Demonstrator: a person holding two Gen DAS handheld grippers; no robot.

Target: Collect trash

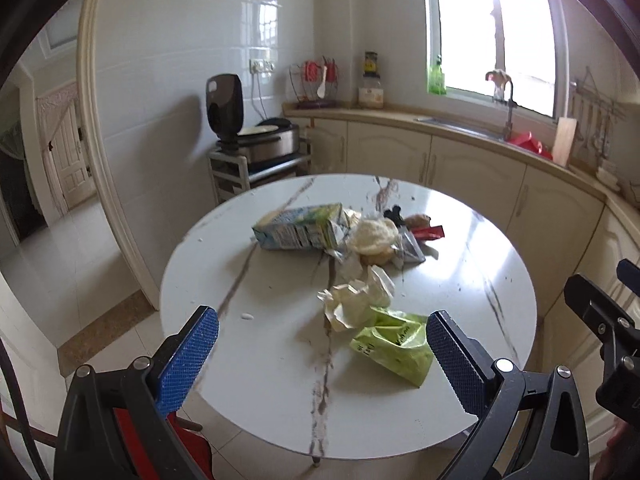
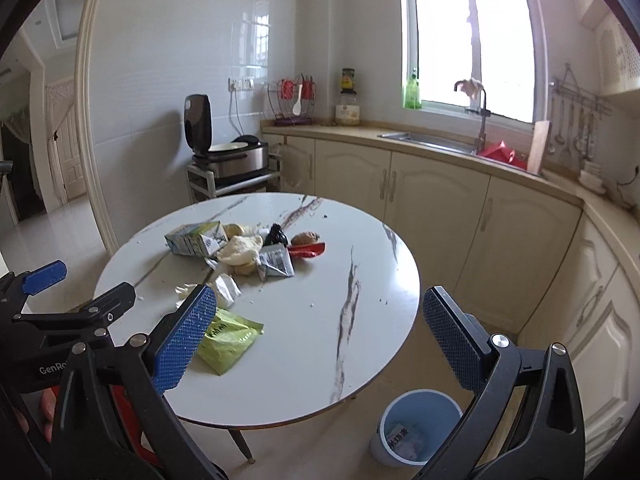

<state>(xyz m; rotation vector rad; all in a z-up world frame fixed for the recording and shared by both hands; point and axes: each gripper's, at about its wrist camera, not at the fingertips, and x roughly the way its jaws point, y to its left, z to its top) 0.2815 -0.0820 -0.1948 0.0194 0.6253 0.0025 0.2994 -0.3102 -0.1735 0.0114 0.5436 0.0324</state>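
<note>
Trash pile untouched, bin nearly empty

Both the left gripper [image 1: 322, 344] and right gripper [image 2: 320, 332] hang released, holding nothing. Ahead on the counter [image 2: 320, 360] lie a green wrapper [image 1: 394, 344], crumpled tissue [image 1: 356, 300] and milk carton [image 1: 300, 226]; below right, the blue bin [image 2: 416, 424] holds one scrap.

White letters reading "GenRo", cut off after that, stand on the black body of the left claw [image 2: 40, 308] in the right wrist view. Print on the green bag [image 2: 228, 340], the milk carton [image 2: 196, 239] and the paper in the blue bin [image 2: 416, 424] is too blurred to read.
</note>
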